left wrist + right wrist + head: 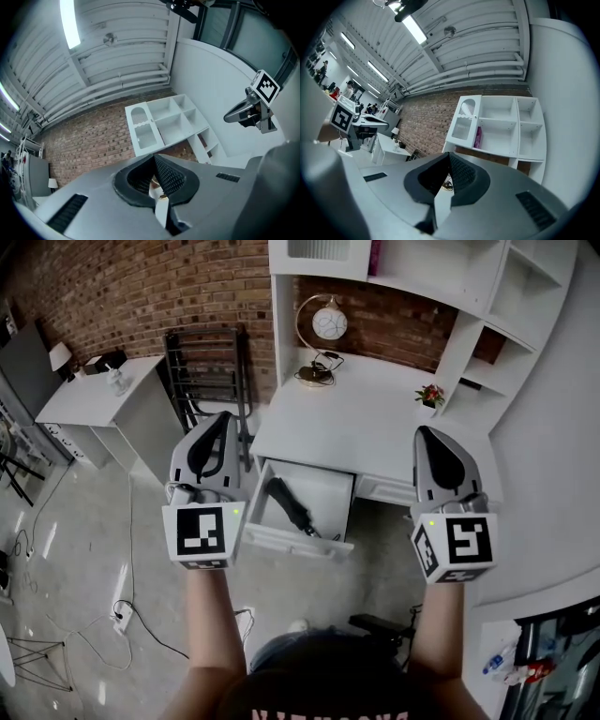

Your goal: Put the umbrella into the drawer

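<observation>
The black folded umbrella (291,507) lies inside the open white drawer (292,543) of the white desk (375,423), seen in the head view. Both grippers are held up in front of the desk, above and apart from the drawer. My left gripper (220,420) is at the drawer's left, shut with nothing between its jaws (154,160). My right gripper (425,433) is over the desk's right end, its jaws closed together and empty (449,157). Each gripper also shows from the side in the other's view: the right gripper (227,117), the left gripper (383,123).
On the desk stand a round clock on a gold stand (327,326) and a small potted plant (430,395). White shelves (487,296) rise above it. A black rack (208,371) and a white side table (98,395) are to the left. Cables (122,615) lie on the floor.
</observation>
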A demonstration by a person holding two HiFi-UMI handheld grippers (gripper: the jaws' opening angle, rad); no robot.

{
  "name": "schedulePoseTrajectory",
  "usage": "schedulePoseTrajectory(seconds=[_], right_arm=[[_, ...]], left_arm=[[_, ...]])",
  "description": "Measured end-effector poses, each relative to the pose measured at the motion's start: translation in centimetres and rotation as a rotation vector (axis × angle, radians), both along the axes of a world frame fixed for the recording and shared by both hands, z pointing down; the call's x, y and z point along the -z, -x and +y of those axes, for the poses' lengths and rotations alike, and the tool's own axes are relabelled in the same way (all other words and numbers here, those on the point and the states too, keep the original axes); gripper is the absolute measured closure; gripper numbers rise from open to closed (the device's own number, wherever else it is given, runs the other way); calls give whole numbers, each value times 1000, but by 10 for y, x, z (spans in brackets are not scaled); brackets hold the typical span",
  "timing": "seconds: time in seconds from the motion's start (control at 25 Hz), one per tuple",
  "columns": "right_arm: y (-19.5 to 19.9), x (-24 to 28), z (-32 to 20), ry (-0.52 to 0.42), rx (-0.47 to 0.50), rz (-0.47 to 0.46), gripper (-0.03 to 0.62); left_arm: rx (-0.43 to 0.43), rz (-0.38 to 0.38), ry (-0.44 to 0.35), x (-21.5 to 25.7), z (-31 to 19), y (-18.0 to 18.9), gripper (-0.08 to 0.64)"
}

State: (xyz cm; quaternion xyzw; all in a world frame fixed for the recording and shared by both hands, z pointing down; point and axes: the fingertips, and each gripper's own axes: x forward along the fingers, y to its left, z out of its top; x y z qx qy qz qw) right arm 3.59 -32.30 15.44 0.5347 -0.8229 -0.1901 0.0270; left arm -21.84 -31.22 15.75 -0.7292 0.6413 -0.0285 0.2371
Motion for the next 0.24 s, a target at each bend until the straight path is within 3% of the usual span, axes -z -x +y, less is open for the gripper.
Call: schedulePoseTrajectory(seconds=[0.24], right_arm=[[-3,-1,-2,9,-7,0,594]], left_arm=[[7,-21,4,6,5,-3,560]])
